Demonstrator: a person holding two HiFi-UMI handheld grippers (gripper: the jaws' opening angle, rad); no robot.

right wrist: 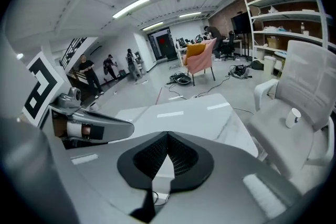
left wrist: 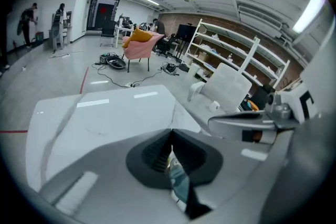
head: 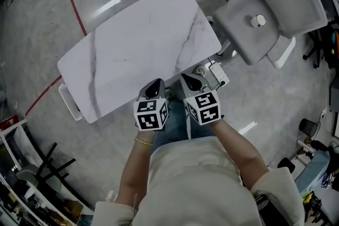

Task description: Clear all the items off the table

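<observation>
Honestly there's not much to grab here: the marble-look surface (head: 132,50) looks totally bare in all three views, so I'd say the clearing job is basically done, or there's nothing on it to take. The only small loose thing I can spot is a little white cup (head: 258,20), and that's not on the surface at all. It's standing upright on the seat of the grey padded chair (head: 288,2) just beside the far right corner. If it ever needed moving, my guess is it's light and rigid with fairly smooth sides, so I'd pinch it across the wall near the rim and go gentle so it doesn't squirt out or tip on the soft cushion. Can't tell if there's anything inside, since it's too small from up here. Both of my tools are sitting side by side at the near edge of the surface. The left gripper (head: 154,87) has its jaws pressed together with nothing between them, and the right gripper (head: 191,82) is the same, closed and empty. Down on the floor just past the right one there's a white power-strip-looking box (head: 218,74), with cables running across the concrete at the far end of the surface.
</observation>
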